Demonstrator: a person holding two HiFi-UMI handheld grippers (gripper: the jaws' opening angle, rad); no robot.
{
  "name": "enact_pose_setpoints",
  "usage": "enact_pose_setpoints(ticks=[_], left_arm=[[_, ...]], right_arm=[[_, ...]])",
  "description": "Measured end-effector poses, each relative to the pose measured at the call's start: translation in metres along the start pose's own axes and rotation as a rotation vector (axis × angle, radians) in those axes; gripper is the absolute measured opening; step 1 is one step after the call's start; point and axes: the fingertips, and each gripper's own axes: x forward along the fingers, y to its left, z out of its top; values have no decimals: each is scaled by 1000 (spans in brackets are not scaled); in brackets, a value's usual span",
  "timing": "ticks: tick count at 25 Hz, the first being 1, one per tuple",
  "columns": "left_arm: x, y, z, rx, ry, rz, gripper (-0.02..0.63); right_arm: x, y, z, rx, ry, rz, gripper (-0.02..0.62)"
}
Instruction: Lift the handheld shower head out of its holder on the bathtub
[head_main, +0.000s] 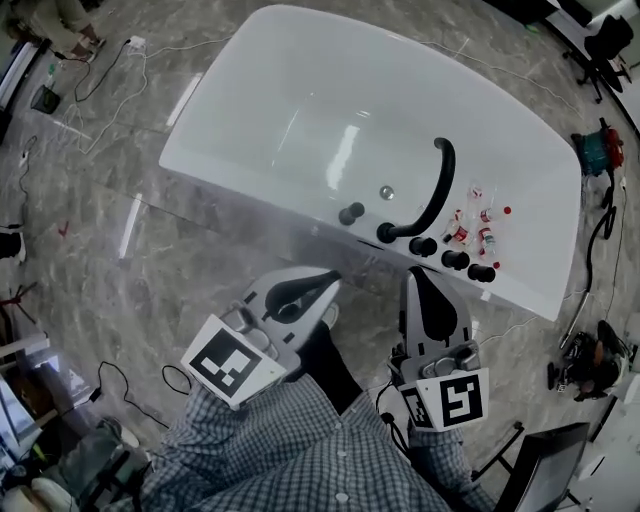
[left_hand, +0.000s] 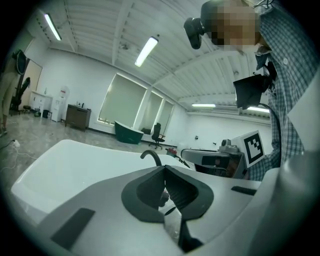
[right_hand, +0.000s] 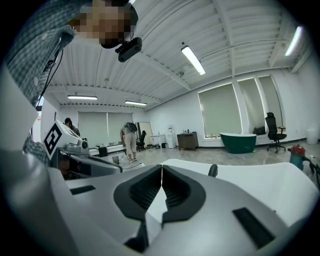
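Left claw: jaws pressed together, nothing in them; it hangs short of the tub, nose aimed toward 1 o'clock in the head view.
Right claw: jaws likewise together and empty, beside the left one and pointing at 12 o'clock.
Bathtub: white, lying across the view at 12 o'clock, its near rim just ahead of both claw tips.
Handheld shower head: I judge it is one of the black fittings along that near rim, but I cannot tell which. A lone two-lobed piece sits at 12 o'clock of my left claw, and a row of knobs runs off to 1 o'clock of my right.
Curved spout: black, arching from the rim out over the basin, between that lone piece and the row.
Red-capped bottles: small, crowded on the rim just behind the knobs.
Step in hand: the approach, with no contact yet.
Doing it well: I should open one claw before I reach the rim, then come at the shower head from the near side. The pads should close around its body, not its holder, and the lift should go straight up.
Watch: the spout and the bottles are near, so a wide sweep could knock them.
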Motion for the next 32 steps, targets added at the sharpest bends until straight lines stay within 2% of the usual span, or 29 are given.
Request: enact_pose_setpoints(ticks=[6, 10, 13, 19, 28, 32], left_arm=[[17, 40, -21, 16, 0, 29, 9], [27, 56, -42, 17, 8, 15, 9], [33, 68, -57, -7, 14, 3, 9], [48, 100, -95, 38, 94, -23, 9], [66, 140, -151, 45, 148, -71, 9], [70, 149, -174, 25, 167, -77, 9]], right_arm=[[34, -4, -23, -4, 17, 11, 18], [54, 4, -40, -66, 41, 55, 20], [68, 5, -56, -69, 61, 67, 20], [101, 1, -99, -60, 101, 49, 20], [137, -1, -155, -60, 161, 68, 20], [141, -4, -180, -50, 197, 56, 20]])
